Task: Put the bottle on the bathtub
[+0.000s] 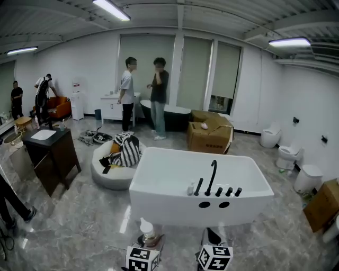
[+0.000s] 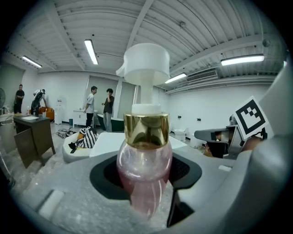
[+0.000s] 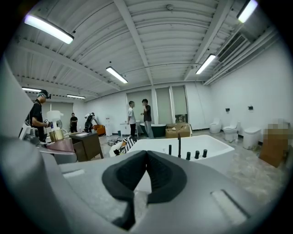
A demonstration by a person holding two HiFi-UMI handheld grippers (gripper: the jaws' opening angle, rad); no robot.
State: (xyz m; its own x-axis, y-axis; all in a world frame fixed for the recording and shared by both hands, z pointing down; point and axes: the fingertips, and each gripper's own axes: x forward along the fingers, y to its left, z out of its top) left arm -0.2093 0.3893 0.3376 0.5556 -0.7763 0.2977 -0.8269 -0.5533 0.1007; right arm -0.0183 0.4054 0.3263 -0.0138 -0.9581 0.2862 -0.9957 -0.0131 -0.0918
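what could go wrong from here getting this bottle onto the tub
1. The bottle is tall with a rounded, glossy body, and only the left gripper holds it, so it may slip or tilt in the pads.
2. The near rim of the bathtub carries a black faucet and knobs; the pump head could knock them.
3. Set off-centre on the rim, it may topple into the tub or onto the floor.

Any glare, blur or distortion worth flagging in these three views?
Head view: fisheye bends the ceiling lights; glare streak on the floor before the bathtub. Left gripper view: pump bottle close and slightly soft, gold collar reflecting. Right gripper view: black vignette corners, strong barrel distortion.
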